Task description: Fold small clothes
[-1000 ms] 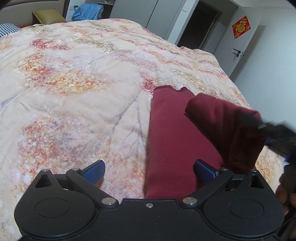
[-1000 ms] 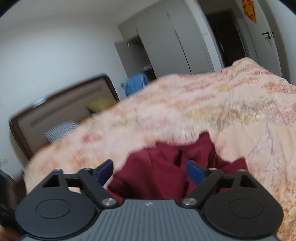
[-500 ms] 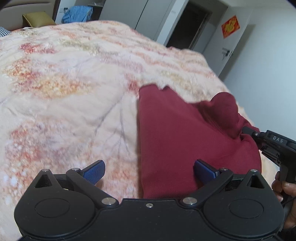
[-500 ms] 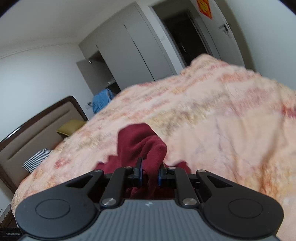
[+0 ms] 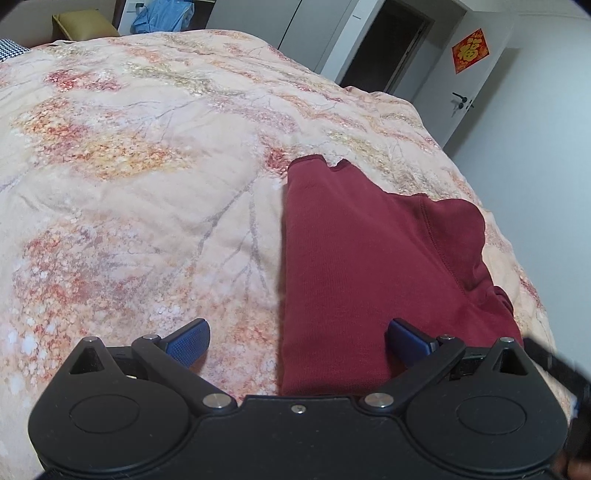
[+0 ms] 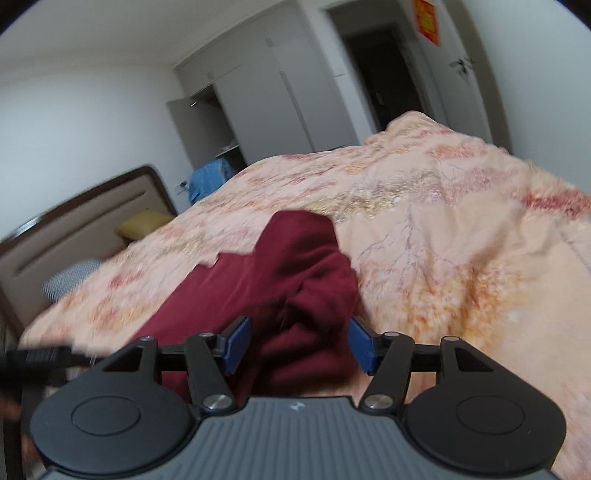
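A dark red garment (image 5: 369, 258) lies on the floral bedspread (image 5: 147, 184), with one side folded over onto its body. My left gripper (image 5: 299, 339) hovers open above its near left edge; the right fingertip (image 5: 406, 338) is over the cloth and the left one over the bedspread. In the right wrist view the garment (image 6: 295, 266) is bunched into a rounded fold. My right gripper (image 6: 298, 343) is opening, with that fold lying between its blue pads (image 6: 236, 345), which do not press on it.
The bed's headboard (image 6: 74, 236), a yellow pillow (image 6: 144, 225) and a checked pillow (image 6: 70, 277) are at the far end. A blue cloth (image 5: 162, 18), white wardrobes (image 6: 288, 103) and a dark doorway (image 5: 384, 44) stand beyond. The bedspread drops off right of the garment.
Half a second ago my right gripper was shut on the raised red fold; it has drawn back to the garment's right edge and let go. The fold now lies on the garment. My left gripper stayed put.
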Demonstrator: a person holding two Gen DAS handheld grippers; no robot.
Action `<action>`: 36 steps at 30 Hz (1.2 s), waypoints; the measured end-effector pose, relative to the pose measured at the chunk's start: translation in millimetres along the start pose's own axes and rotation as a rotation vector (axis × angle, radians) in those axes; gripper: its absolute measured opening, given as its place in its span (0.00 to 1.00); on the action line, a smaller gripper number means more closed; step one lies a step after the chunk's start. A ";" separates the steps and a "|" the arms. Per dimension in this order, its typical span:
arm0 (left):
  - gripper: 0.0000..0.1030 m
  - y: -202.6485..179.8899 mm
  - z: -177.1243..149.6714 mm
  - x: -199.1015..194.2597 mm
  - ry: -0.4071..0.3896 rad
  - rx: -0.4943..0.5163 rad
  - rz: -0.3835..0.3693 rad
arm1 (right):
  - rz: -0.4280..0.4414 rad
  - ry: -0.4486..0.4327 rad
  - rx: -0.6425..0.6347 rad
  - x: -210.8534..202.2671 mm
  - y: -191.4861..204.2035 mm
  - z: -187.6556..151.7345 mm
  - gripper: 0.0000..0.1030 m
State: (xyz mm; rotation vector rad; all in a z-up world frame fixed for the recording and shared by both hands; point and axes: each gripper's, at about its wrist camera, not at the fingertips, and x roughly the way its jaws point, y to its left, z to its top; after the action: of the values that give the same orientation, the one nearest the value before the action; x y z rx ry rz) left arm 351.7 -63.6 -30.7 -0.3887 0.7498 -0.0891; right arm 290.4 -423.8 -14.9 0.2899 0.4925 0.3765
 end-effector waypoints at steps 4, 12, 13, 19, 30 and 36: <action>0.99 -0.9 -0.6 -2.2 -0.002 -0.005 0.002 | 0.034 0.049 -0.116 -15.8 21.7 -19.5 0.61; 0.99 -5.7 -0.8 -11.2 -0.012 0.010 0.005 | 0.011 0.050 -0.353 3.6 76.3 -36.4 0.36; 0.99 -6.1 -0.4 -12.9 -0.015 0.011 0.004 | -0.003 0.036 -0.384 3.7 81.1 -35.5 0.29; 0.99 -7.9 -0.2 -16.1 -0.026 0.029 0.004 | -0.103 -0.082 -0.548 -18.1 101.5 -31.7 0.05; 0.99 0.1 -13.8 5.3 0.061 0.046 0.051 | -0.115 0.062 -0.468 -23.6 78.6 -59.4 0.15; 0.99 -2.1 -13.9 5.9 0.061 0.051 0.054 | -0.206 -0.001 -0.452 -40.0 65.4 -42.6 0.59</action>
State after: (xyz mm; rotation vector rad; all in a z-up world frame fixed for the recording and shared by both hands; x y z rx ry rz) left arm 346.7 -71.1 -43.0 -0.3180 0.8156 -0.0698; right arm 217.9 -374.5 -11.4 -0.1975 0.4185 0.2767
